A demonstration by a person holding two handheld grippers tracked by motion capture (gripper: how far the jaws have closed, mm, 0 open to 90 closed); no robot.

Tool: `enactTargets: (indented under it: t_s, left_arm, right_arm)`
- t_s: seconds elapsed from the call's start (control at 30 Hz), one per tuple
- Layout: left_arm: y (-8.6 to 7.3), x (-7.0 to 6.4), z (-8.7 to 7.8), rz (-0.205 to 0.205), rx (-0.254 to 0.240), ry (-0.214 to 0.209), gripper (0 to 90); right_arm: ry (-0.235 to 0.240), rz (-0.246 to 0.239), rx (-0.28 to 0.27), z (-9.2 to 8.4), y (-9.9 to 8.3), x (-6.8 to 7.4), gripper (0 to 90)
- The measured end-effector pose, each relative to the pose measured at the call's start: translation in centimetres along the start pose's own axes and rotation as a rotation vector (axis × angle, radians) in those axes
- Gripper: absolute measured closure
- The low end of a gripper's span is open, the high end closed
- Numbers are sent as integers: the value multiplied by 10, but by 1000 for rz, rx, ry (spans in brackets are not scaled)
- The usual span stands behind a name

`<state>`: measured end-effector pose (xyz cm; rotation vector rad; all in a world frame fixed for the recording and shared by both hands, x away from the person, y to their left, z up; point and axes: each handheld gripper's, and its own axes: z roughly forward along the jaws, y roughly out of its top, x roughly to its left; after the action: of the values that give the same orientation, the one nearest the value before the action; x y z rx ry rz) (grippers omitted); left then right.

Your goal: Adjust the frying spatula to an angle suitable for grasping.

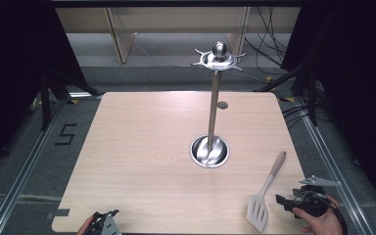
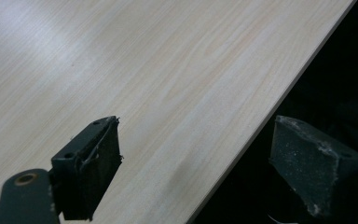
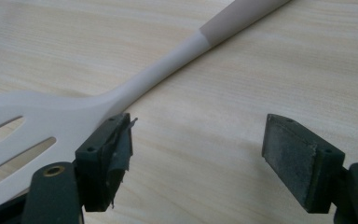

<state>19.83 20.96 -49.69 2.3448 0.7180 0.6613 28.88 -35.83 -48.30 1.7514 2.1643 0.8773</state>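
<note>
Nearest to the camera in the right gripper view stood the two black jaws of the right claw (image 3: 198,149), wide apart and with nothing between them. Just beyond its one jaw lay the white slotted spatula (image 3: 74,116), flat on the bench (image 3: 261,70), with the slotted blade next to that jaw and the handle running away from it.

From the high view, the spatula (image 1: 264,196) lay at the near right part of the bench (image 1: 142,147), immediately to the left of the right claw (image 1: 286,201). Its long axis went from the blade close to the front edge to the handle tip, which pointed away and slightly to the right, toward the tall metal stand (image 1: 213,107) with its round base in the middle of the bench. So the claw had the thing beside it, not between its jaws; I judged it would need to shift sideways over the neck or the handle and close across this axis.

The left claw (image 1: 104,220) was far off at the near left edge, also open and empty in its own view (image 2: 196,163), so the right hand was clearly the nearer one
</note>
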Motion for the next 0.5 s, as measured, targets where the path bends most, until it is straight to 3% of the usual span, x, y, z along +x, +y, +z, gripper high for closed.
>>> enactTargets:
  t_s: [0.07,0.13,0.2,0.27,0.3,0.33,0.37,0.4,0.5]
  left_arm:
    - [0,0,-1,0,0,-6,152]
    - [0,0,-1,-4,1,-15,152]
    - [0,-1,0,-10,-3,10,152]
    - [0,0,0,-3,5,-17,152]
    - [0,0,1,2,7,-9,152]
    - [0,-1,1,3,7,-3,152]
    - [0,-1,1,3,7,-3,152]
    - [0,-2,1,0,7,2,152]
    - [0,-2,2,10,9,-13,152]
  right_arm:
    - [-8,12,-6,1,2,2,256]
    - [6,-13,-18,1,4,0,256]
    - [-1,-7,-9,2,8,2,256]
    - [-5,4,0,6,13,5,253]
    - [7,-30,-31,9,15,3,250]
    - [7,0,-9,10,20,6,250]
    - [-1,-36,-23,14,21,5,250]
    - [0,-9,-6,15,25,8,250]
    - [-10,3,6,21,32,10,253]
